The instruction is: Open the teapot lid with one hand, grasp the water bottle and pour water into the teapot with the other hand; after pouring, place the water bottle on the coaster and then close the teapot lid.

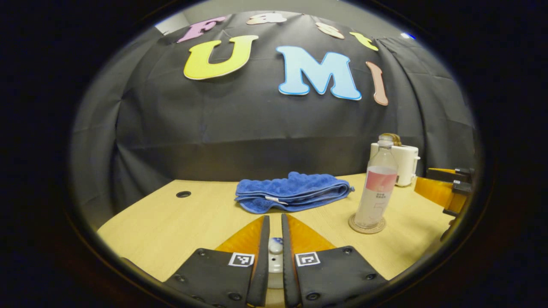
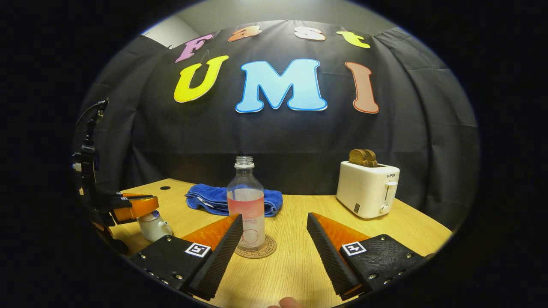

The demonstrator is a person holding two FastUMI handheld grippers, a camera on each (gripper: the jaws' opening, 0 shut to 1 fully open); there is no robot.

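Counter [image 2: 299, 265]: pale wood grain, with a dark round hole near its far left corner.

Water bottle [image 2: 247, 205]: clear plastic, uncapped, pink label band around the middle. It stands upright on a round coaster [image 2: 269, 250] near the middle of the counter. In the left gripper view the bottle [image 1: 376, 188] stands to the right, on the same coaster [image 1: 367, 227].

Teapot [image 2: 152, 226]: small, white, with a spout, at the left end of the counter. In the left gripper view its lid knob [image 1: 275, 247] sits between the fingers, the white body just below.

Left tool [image 1: 275, 252]: fingers drawn close together on either side of the lid knob, clamped on it as far as can be seen. In the right gripper view it [image 2: 141, 209] sits directly over the teapot at the far left.

Right tool [image 2: 274, 241]: fingers spread wide apart, holding nothing, just in front of the bottle; the left finger lies beside the coaster's edge. A fingertip of the person shows at the bottom edge.

Blue towel [image 1: 293, 192]: folded, at the back of the counter, behind the bottle.

Toaster [image 2: 367, 188]: white, at the right rear, with brown bread slices [image 2: 363, 157] standing in its slots.
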